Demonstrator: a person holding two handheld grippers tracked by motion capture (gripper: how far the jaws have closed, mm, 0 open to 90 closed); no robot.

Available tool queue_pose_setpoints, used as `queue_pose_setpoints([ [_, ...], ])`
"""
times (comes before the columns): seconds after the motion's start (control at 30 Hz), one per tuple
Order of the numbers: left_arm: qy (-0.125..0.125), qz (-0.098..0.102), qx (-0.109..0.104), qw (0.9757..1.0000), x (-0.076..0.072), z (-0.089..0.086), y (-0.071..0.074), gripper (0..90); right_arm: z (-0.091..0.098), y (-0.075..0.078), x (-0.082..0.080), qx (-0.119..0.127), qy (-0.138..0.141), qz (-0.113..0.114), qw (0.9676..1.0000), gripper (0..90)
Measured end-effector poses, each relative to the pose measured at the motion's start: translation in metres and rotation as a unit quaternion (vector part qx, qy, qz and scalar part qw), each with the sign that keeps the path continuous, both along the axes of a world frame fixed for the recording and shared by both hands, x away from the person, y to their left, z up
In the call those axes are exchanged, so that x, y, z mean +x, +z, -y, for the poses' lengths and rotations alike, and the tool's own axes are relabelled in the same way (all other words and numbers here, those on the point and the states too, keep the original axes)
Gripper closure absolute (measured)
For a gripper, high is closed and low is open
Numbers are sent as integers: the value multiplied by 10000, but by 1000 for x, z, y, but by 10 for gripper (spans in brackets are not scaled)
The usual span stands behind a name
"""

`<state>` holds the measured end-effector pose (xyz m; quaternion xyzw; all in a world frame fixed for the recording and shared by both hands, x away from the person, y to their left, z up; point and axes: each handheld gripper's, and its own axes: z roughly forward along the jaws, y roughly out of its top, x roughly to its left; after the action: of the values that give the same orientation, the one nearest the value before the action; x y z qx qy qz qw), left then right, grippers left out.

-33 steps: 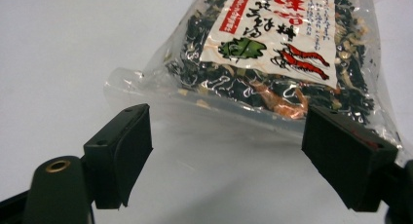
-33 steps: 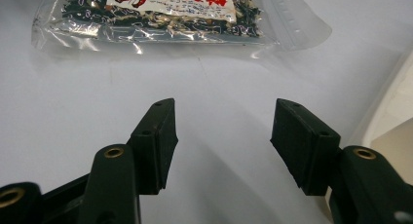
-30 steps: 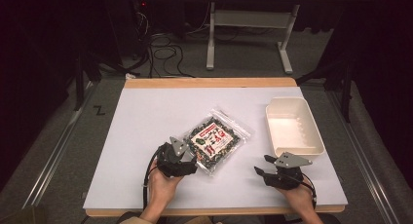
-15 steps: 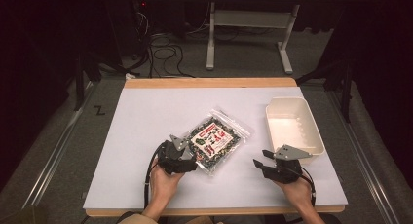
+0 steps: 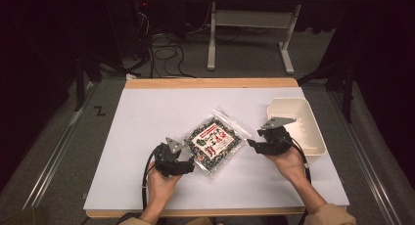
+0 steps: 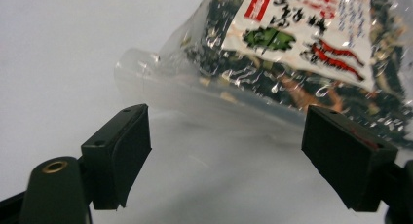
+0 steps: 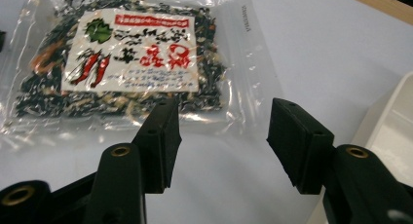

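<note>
On the white table (image 5: 147, 117), your left gripper (image 5: 182, 162) and right gripper (image 5: 255, 146), jaws spread, flank the ungrasped clear plastic packet of dark dried food (image 5: 214, 141); the white rectangular tray (image 5: 313, 137) looks empty.

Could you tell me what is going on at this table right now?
A person is holding a two-jaw gripper in each hand over a white-covered table. Both are closing in on a clear bag of dried, dark mixed food with a red-and-white label. The left gripper sits at the bag's near corner with its jaws apart. The right gripper faces its other side, also open. Neither grips the bag yet. An empty white tray waits at the right.
</note>
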<state>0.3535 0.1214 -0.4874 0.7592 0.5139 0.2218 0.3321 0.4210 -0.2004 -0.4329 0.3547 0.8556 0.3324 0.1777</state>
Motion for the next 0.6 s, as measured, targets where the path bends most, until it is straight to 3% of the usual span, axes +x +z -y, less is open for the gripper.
queue_pose_setpoints([
  [0.13,9,5,-64,10000,2,2,1,180,-8,6,18,-160,-81,-77,9998,464],
  [0.23,38,-1,-79,10000,6,4,0,180,-14,9,40,-148,-182,-336,9992,464],
  [0.27,38,-1,-79,10000,6,4,0,181,-14,9,40,-148,-182,-336,9992,464],
  [0.3,44,-16,-71,10000,7,4,0,182,-16,8,51,-108,-286,-478,9984,460],
  [0.4,58,-78,-60,9999,10,4,-2,182,-19,7,60,-124,-367,-624,9973,454],
  [0.43,65,-108,-42,9999,11,4,-3,182,-23,3,69,-322,-400,-738,9960,449],
  [0.5,65,-123,-41,9999,11,4,-4,183,-28,0,75,-492,-403,-853,9943,434],
  [0.6,74,-130,-64,9999,10,3,-4,183,-32,-3,80,-616,-434,-991,9922,429],
])
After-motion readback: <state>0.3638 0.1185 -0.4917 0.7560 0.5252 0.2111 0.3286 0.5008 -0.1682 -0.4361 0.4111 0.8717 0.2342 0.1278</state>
